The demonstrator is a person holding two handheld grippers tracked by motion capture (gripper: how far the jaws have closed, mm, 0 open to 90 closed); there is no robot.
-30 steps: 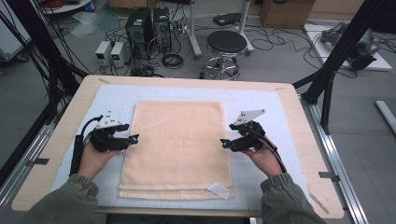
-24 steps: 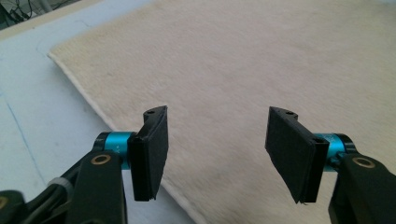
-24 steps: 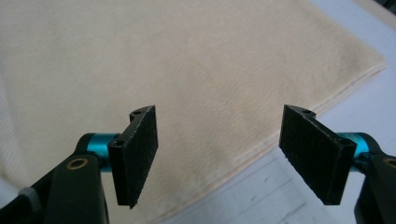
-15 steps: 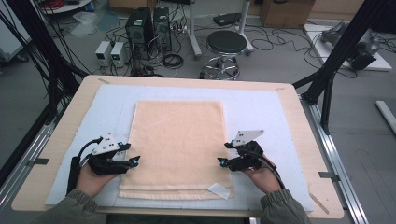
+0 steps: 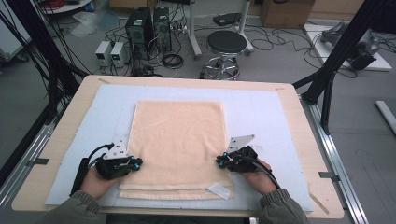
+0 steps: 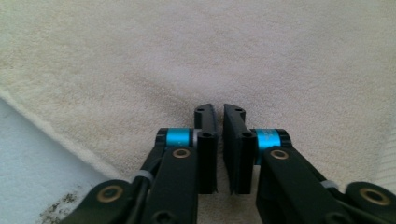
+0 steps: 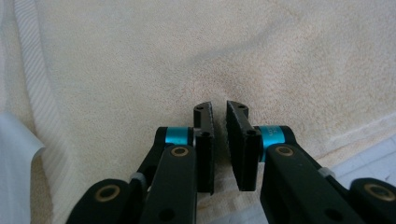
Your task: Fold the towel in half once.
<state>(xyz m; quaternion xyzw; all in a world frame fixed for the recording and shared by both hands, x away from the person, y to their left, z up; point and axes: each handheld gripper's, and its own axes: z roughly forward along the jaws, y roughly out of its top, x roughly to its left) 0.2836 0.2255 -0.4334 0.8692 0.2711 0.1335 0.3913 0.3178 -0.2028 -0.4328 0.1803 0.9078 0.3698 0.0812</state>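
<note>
While both pairs of black jaws stand nearly together, each leaving only a thin slit, no cloth shows between them; they have just been closing. Held at the left edge of the folded peach-coloured terry towel (image 5: 176,144), the left gripper (image 6: 219,114) points inward across its nap. At the towel's right edge, the right gripper (image 7: 219,112) faces the opposite way. Near that hand, a white label (image 5: 218,190) sticks out from the towel's near corner. Centred on a pale blue mat (image 5: 261,112), the towel lies flat on the wooden surface (image 5: 299,116).
</note>
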